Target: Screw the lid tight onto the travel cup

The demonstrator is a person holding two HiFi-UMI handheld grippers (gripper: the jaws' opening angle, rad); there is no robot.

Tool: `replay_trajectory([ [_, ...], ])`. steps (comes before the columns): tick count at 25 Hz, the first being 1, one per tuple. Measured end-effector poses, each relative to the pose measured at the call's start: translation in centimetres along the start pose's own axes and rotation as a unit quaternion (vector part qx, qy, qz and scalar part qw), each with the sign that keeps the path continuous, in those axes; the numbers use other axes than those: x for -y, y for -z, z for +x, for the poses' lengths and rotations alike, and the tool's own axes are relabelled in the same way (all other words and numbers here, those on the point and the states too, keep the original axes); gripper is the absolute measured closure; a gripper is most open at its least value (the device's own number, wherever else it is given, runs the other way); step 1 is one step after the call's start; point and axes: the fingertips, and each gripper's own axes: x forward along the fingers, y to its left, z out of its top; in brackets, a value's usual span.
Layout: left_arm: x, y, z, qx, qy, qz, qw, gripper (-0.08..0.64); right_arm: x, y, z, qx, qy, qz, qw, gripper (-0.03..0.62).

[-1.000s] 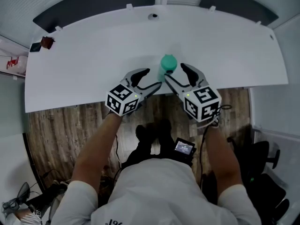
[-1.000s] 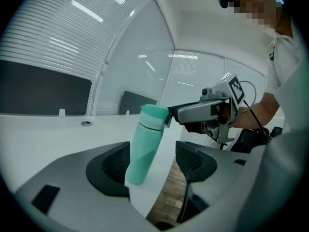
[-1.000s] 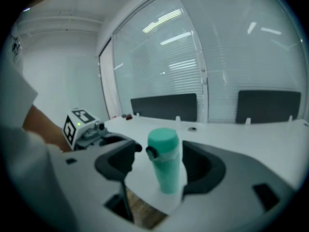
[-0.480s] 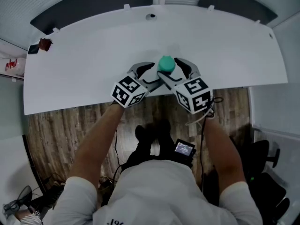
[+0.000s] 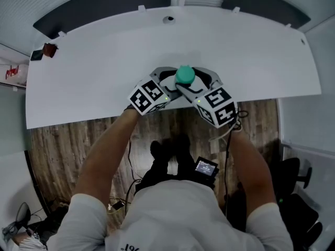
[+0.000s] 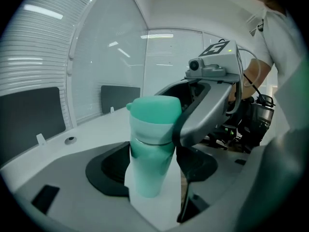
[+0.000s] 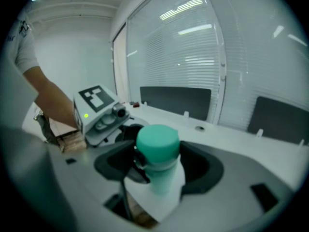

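Stretching across the upper half of the head view, a white table (image 5: 94, 61) has its near edge over a wooden floor (image 5: 68, 145). A person (image 5: 172, 213) in a white shirt reaches both arms to that near edge at the middle of the frame.

The left gripper (image 5: 170, 78) and the right gripper (image 5: 200, 78) meet there from either side, their marker cubes just inside the table's edge. A green cup (image 6: 147, 168) stands upright on the table between them, close to the near edge.

In the left gripper view the cup fills the gap between the jaws, and both dark pads lie against its body. The right gripper's jaws are closed on the green lid (image 7: 157, 144), which sits on top of the cup.

Farther up the frame a small round hole (image 5: 168, 19) shows in the table, and a small red thing (image 5: 49, 48) lies at the table's upper left corner.
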Motion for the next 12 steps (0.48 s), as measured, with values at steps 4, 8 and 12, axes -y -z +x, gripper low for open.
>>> replay_trajectory([
  [4,-0.07,-0.28,0.31,0.01,-0.007,-0.014,0.9998,0.249,0.08,-0.04,0.03,0.006,0.011,0.011,1.0,0.284],
  [8,-0.34,-0.16,0.4,0.027,-0.038,-0.037,0.9982,0.249,0.26,-0.03,0.04,0.003,0.042,0.018,0.999,0.285],
  [12,-0.7,-0.22,0.37,0.042,-0.08,-0.055,0.9944,0.249,0.39,-0.03,0.09,0.007,0.072,0.039,0.997,0.285],
])
